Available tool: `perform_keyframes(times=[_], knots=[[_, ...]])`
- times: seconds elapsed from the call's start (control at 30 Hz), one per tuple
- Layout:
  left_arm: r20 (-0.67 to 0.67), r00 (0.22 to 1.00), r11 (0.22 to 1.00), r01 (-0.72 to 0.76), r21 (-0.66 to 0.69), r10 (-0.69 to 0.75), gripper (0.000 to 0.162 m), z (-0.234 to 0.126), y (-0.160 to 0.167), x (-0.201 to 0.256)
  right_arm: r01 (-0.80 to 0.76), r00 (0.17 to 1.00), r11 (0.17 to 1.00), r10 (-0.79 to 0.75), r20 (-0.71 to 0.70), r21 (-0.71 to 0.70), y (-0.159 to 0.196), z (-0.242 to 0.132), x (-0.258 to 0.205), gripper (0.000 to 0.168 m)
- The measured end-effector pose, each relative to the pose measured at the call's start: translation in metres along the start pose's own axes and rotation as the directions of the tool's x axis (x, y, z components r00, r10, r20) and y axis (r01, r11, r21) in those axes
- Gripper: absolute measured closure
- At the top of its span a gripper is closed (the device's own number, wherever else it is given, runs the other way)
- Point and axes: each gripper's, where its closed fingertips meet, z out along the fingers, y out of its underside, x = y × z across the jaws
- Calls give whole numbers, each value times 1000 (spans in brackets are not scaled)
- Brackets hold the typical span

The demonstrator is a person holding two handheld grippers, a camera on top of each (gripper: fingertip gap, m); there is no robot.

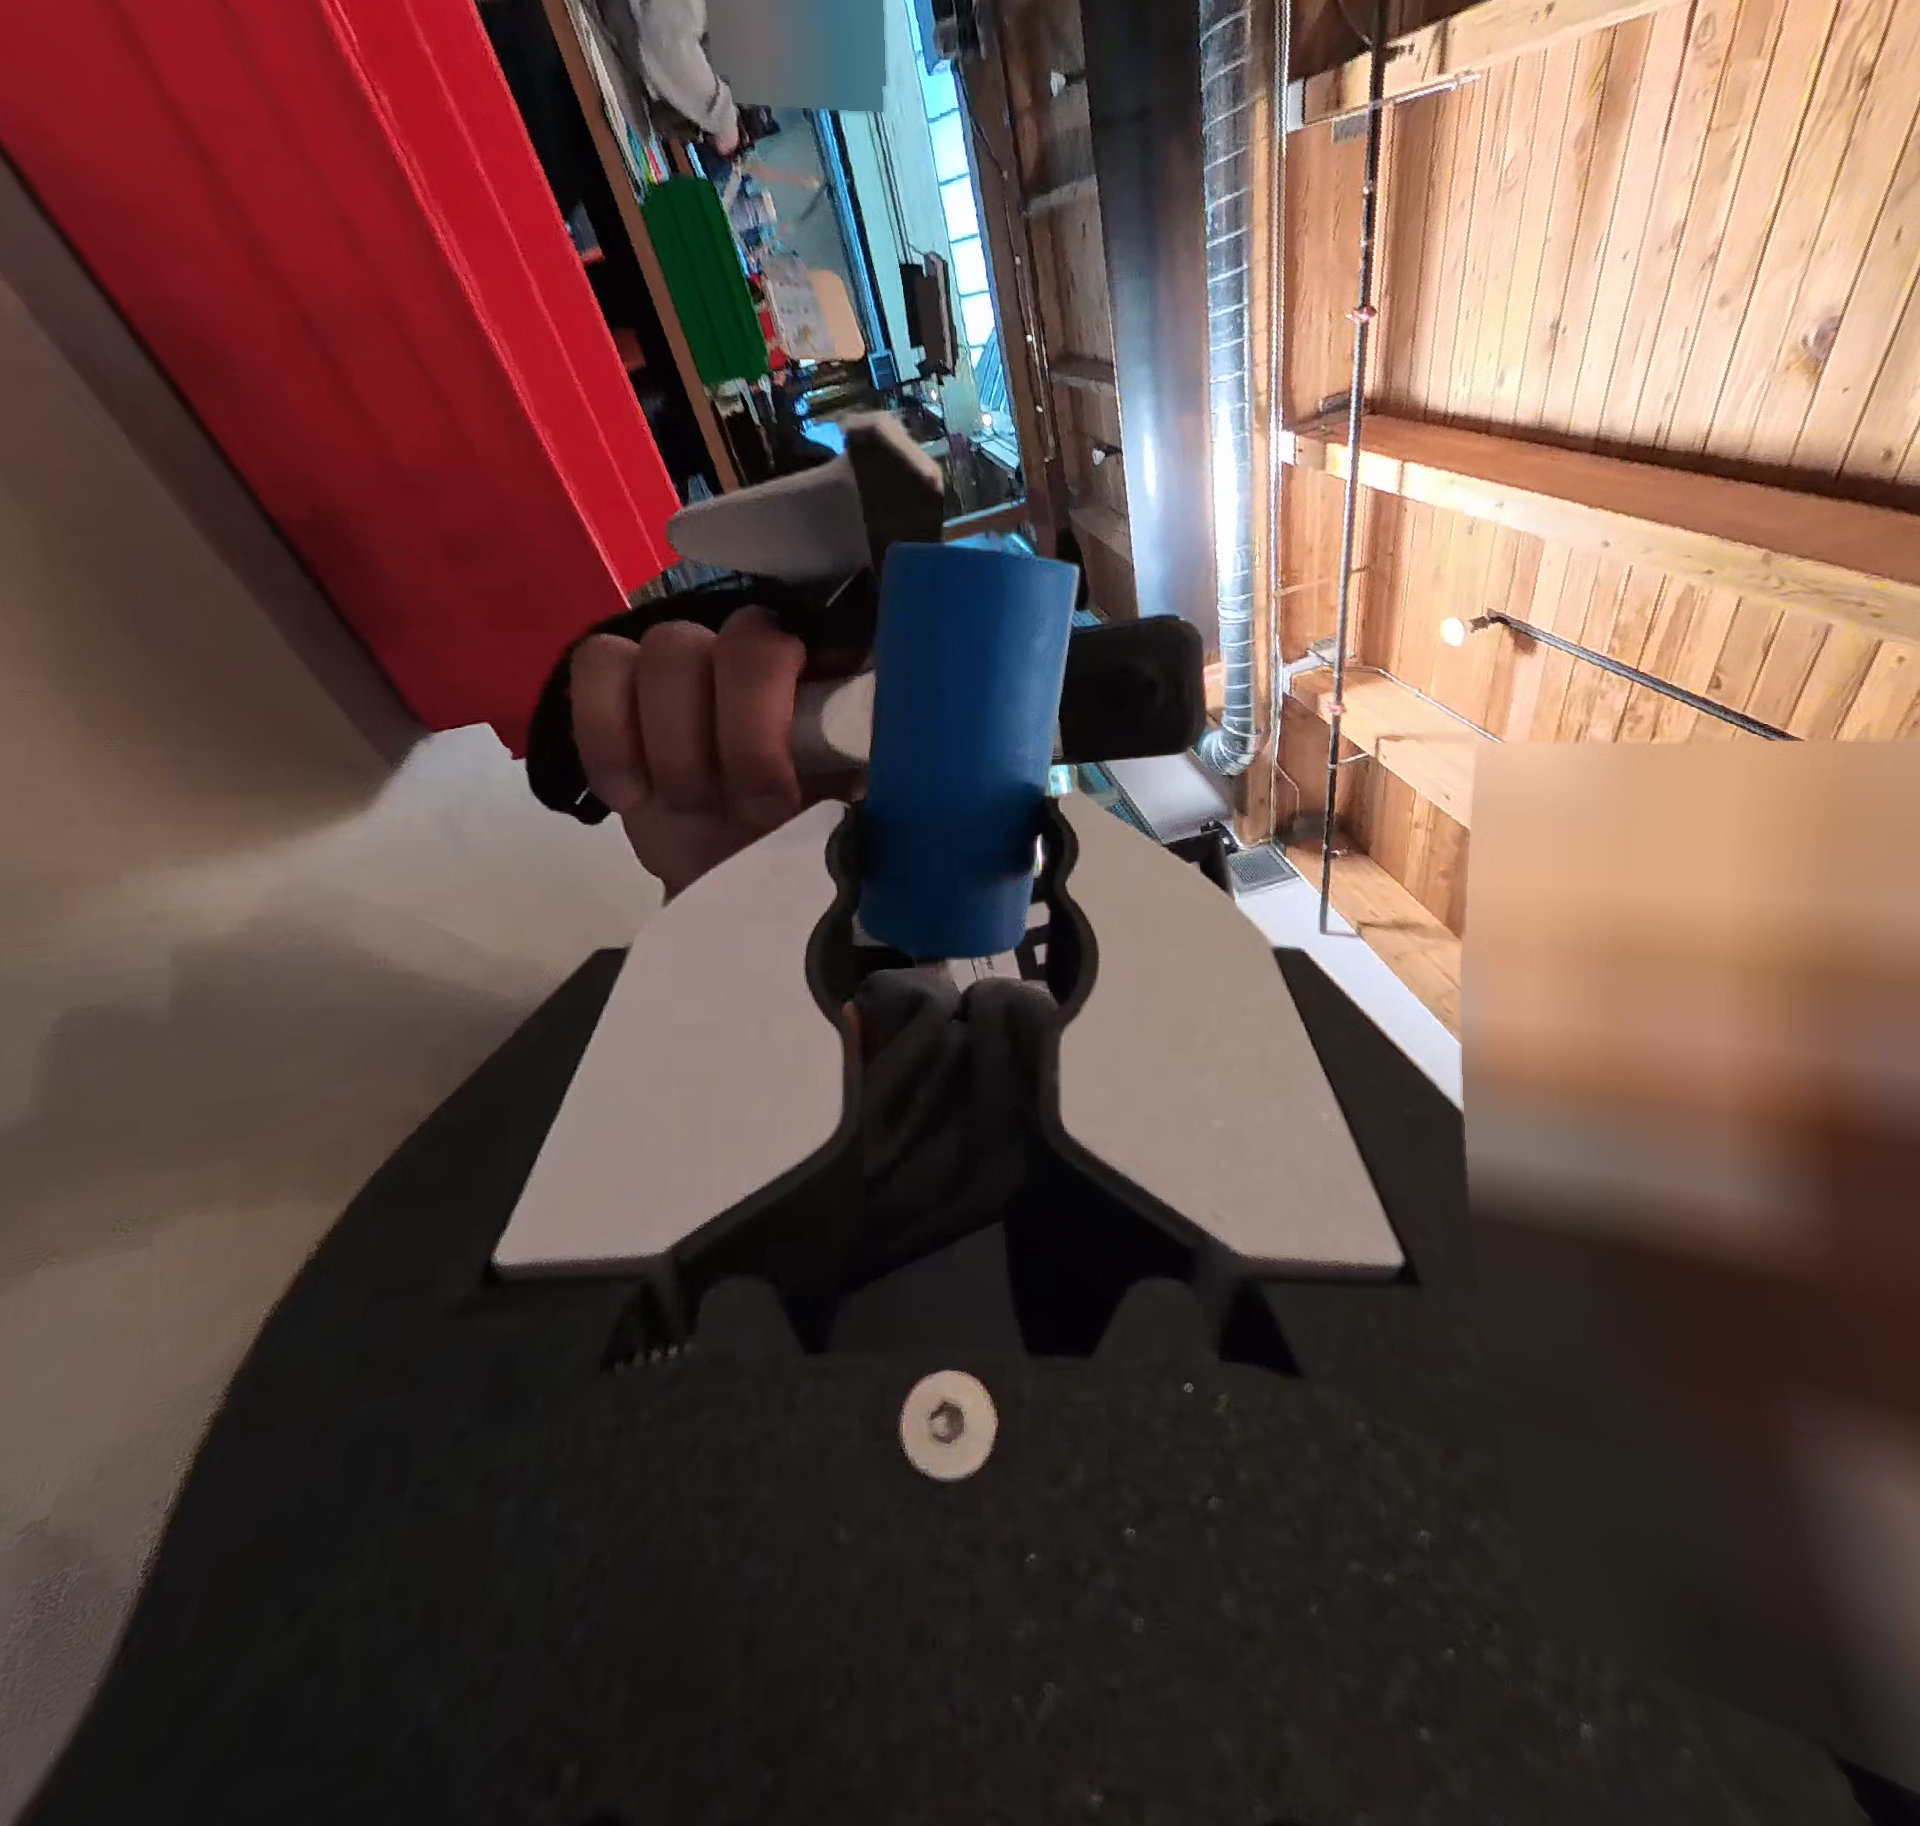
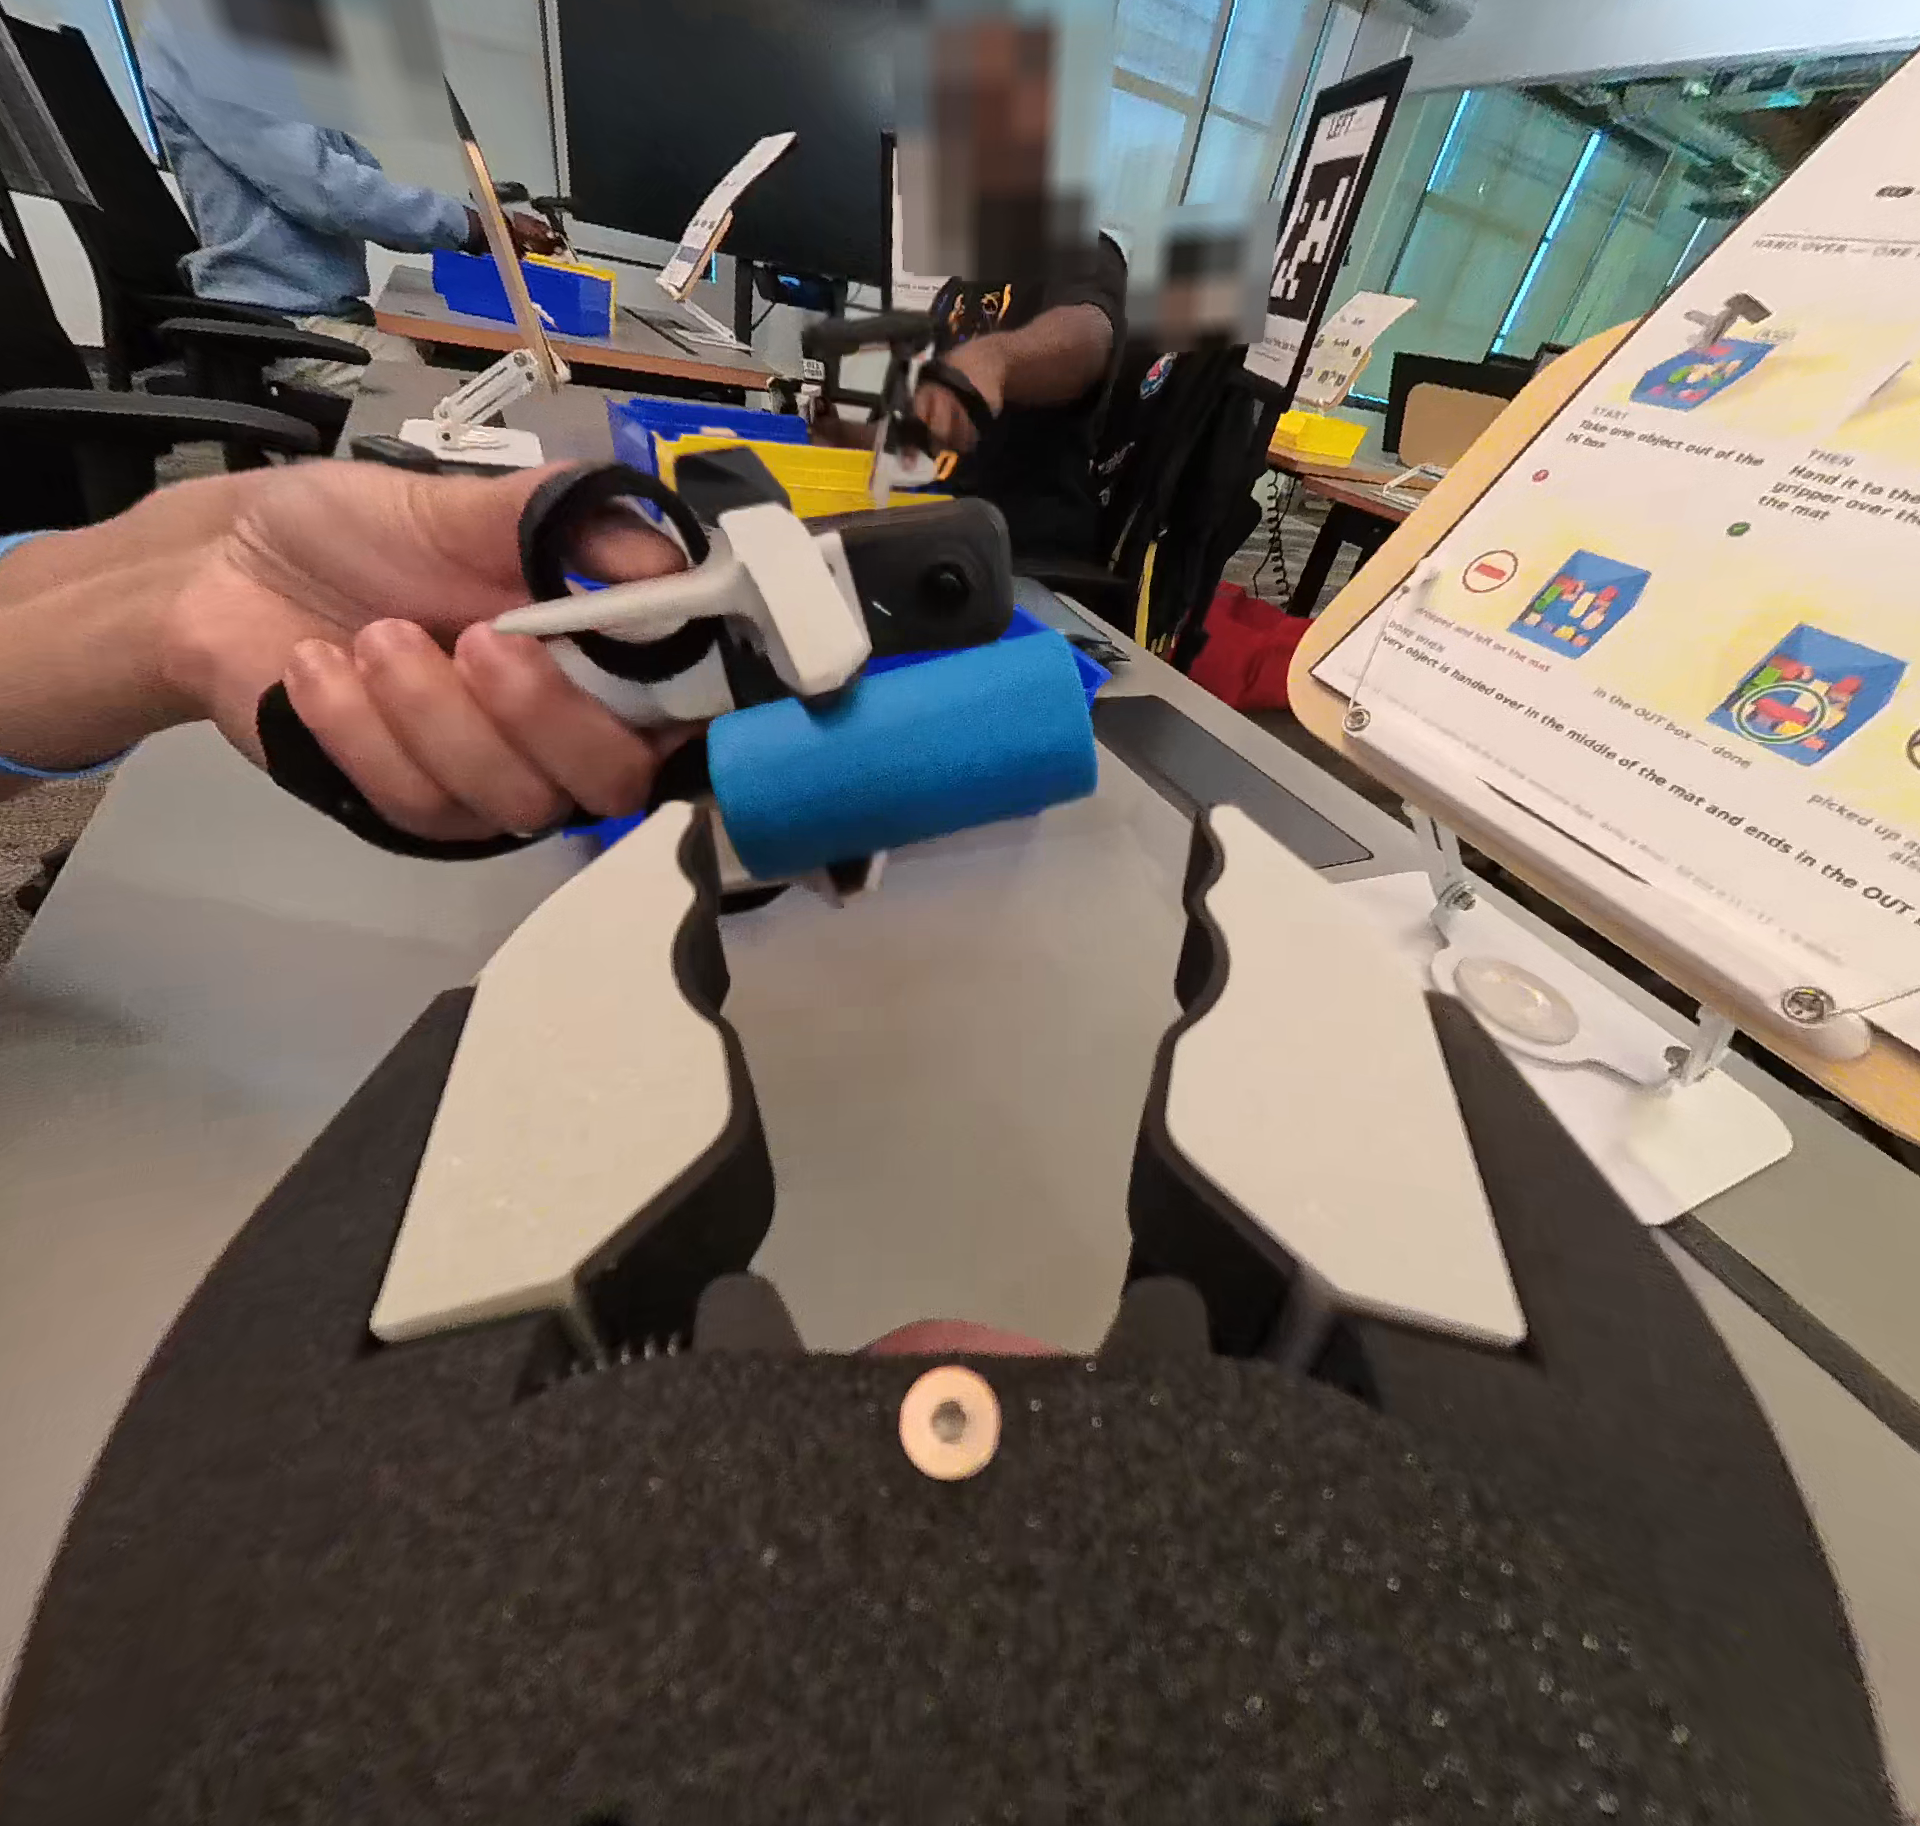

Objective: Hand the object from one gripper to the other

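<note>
A blue foam cylinder (image 1: 966, 737) is clamped near one end between the two white fingers of my left gripper (image 1: 951, 841), which is shut on it. In the right wrist view the cylinder (image 2: 914, 748) lies crosswise in the air over the grey table (image 2: 260, 945), held by the left gripper (image 2: 821, 841) in a person's hand (image 2: 343, 633). My right gripper (image 2: 951, 820) is open and empty. The cylinder sits at the mouth of its fingers, between the tips, and I cannot tell if it touches them. The right gripper's body (image 1: 1132, 685) shows behind the cylinder in the left wrist view.
A slanted instruction board (image 2: 1662, 633) on a white stand rises close on the right. Blue and yellow bins (image 2: 748, 446) stand behind the grippers. People sit at tables farther back. A red panel (image 1: 312, 270) and wooden boards (image 1: 1610, 322) fill the left wrist view.
</note>
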Motion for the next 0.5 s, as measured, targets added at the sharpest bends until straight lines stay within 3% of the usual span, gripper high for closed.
perform_keyframes(times=[0.1,0.17,0.33,0.4,0.5], knots=[[2,1000,999,25,-34,-25,130,12,7,-7,6,1000,1000,-6,6,-4,4,-3,-3,83],[-31,997,997,65,-42,-66,130,16,8,-8,25,999,1000,-24,23,-7,4,-7,-7,95],[-67,993,989,87,-120,-96,128,20,20,-5,6,1000,1000,-6,-4,-25,3,-18,-8,96],[-7,1000,989,27,-146,-29,104,12,29,-7,-3,999,999,2,-44,-32,1,-28,-3,96],[137,982,968,-93,-234,128,108,-20,58,-21,-66,981,995,51,-187,-78,-2,-67,25,96]])
